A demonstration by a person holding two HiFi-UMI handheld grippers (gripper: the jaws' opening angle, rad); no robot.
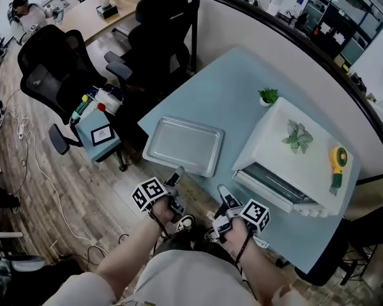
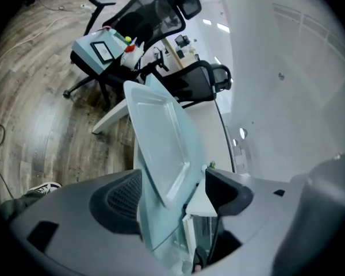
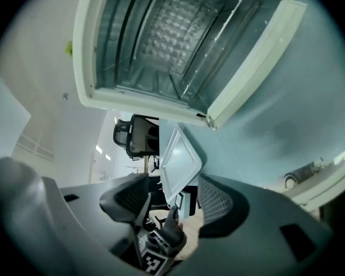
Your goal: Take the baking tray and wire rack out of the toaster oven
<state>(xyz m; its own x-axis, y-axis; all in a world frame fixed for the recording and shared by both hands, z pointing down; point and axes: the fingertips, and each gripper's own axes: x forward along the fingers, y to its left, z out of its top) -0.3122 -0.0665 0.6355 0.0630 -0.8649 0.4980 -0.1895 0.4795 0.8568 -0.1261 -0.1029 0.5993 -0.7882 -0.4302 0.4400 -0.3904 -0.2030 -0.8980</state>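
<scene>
In the head view the baking tray (image 1: 183,145) lies flat on the light blue table (image 1: 230,94), left of centre and well clear of the white toaster oven (image 1: 306,164) at the right. The oven's door hangs open toward the lower edge of the frame.

Both bare forearms rise from the bottom centre. The left hand (image 1: 161,212) and the right hand (image 1: 236,231) each grip a tool and point it up the frame.

The left hand-held gripper (image 1: 177,174) reaches to the tray's near rim. In the left gripper view (image 2: 175,194) its jaws stand apart, with the tray (image 2: 161,142) and the table edge showing in the gap. No view settles whether either pad touches the rim.

The right hand-held gripper (image 1: 223,193) hangs off the table's near edge, between the tray and the oven door. Its own view (image 3: 172,197) shows the jaws spread with nothing held. The open toaster oven (image 3: 161,33) fills the upper frame, and thin bars cross the cavity, though the wire rack is hard to make out.

A succulent (image 1: 298,136) and a yellow fan (image 1: 337,164) rest on the oven top.
</scene>
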